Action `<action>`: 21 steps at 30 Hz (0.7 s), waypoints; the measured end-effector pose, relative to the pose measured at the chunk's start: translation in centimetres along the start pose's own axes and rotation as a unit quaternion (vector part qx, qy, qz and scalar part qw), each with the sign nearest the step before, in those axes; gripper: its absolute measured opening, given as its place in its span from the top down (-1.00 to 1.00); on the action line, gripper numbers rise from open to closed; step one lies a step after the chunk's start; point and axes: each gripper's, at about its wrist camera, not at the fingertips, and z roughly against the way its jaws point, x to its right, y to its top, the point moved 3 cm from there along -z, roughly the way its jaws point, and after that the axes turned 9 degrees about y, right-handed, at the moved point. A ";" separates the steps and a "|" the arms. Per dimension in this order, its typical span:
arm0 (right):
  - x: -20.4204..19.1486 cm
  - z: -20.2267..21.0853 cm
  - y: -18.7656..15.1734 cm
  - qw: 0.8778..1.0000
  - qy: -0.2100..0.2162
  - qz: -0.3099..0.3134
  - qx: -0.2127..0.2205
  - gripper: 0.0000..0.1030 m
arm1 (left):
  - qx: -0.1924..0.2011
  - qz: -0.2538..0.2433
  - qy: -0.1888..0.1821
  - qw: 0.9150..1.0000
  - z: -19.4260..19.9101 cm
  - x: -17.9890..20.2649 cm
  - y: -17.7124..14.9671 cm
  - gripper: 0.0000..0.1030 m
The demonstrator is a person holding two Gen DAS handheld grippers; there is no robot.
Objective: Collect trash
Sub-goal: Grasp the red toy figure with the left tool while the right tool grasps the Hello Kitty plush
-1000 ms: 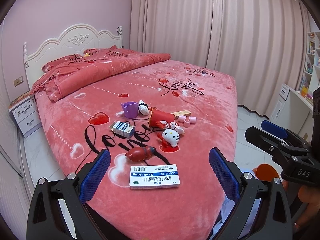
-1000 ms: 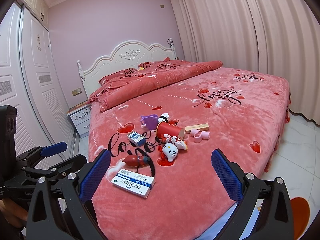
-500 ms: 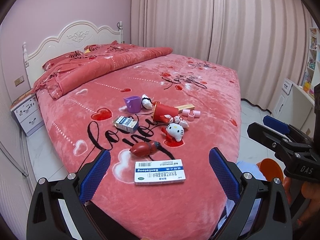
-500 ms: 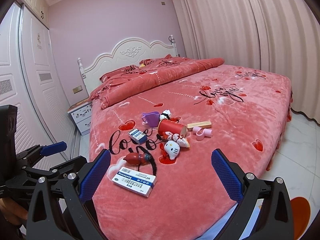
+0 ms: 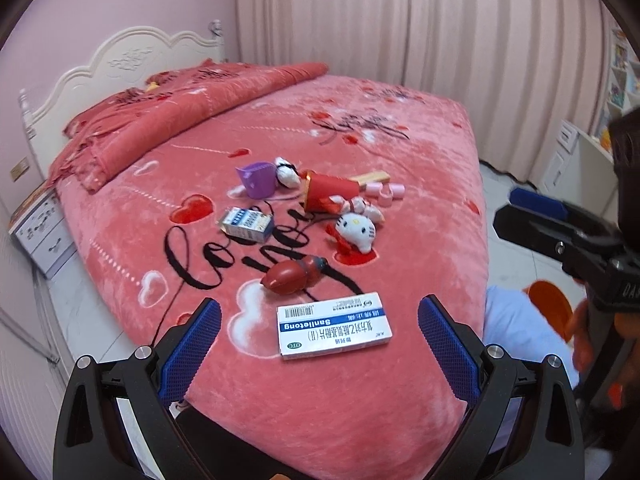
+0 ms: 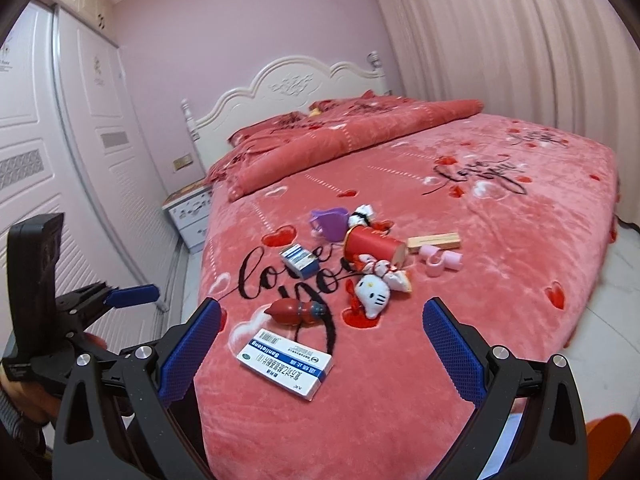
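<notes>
A white and blue medicine box [image 5: 334,324] [image 6: 286,363] lies flat near the foot of the red bed [image 5: 420,140] [image 6: 500,260]. Beyond it lie a red beetle toy [image 5: 294,275] [image 6: 296,311], a small blue carton [image 5: 246,224] [image 6: 300,260], a red cup on its side [image 5: 330,190] [image 6: 374,246], a purple cup [image 5: 258,178] [image 6: 330,224], a white cat plush [image 5: 356,230] [image 6: 372,294], a wooden block [image 5: 370,178] [image 6: 434,240] and pink rings [image 5: 386,191] [image 6: 440,260]. My left gripper [image 5: 320,350] is open, its fingers either side of the medicine box and short of it. My right gripper [image 6: 322,354] is open above the bed's foot.
A white nightstand [image 5: 38,228] [image 6: 192,216] stands left of the bed by the headboard [image 6: 288,84]. Wardrobe doors [image 6: 60,160] line the left wall, curtains [image 5: 400,40] the far side. A white desk [image 5: 580,160] and an orange patch on the floor [image 5: 550,312] lie right of the bed.
Both grippers have moved closer to the bed's foot, so the medicine box looks larger and sits between the left fingers. The objects on the bed have not moved.
</notes>
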 end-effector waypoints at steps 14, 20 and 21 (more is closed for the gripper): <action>3.6 -6.0 1.3 0.997 0.032 0.031 -0.067 -0.91 | -0.043 -0.081 -0.063 0.994 -6.1 -0.8 1.6 -0.89; 5.5 -8.8 1.0 0.994 0.064 0.001 -0.090 -0.91 | -0.059 -0.097 -0.092 0.989 -9.4 -1.3 2.3 -0.89; 5.7 -9.1 0.9 0.994 0.065 -0.006 -0.091 -0.91 | -0.067 -0.102 -0.096 0.988 -10.2 -1.2 2.3 -0.89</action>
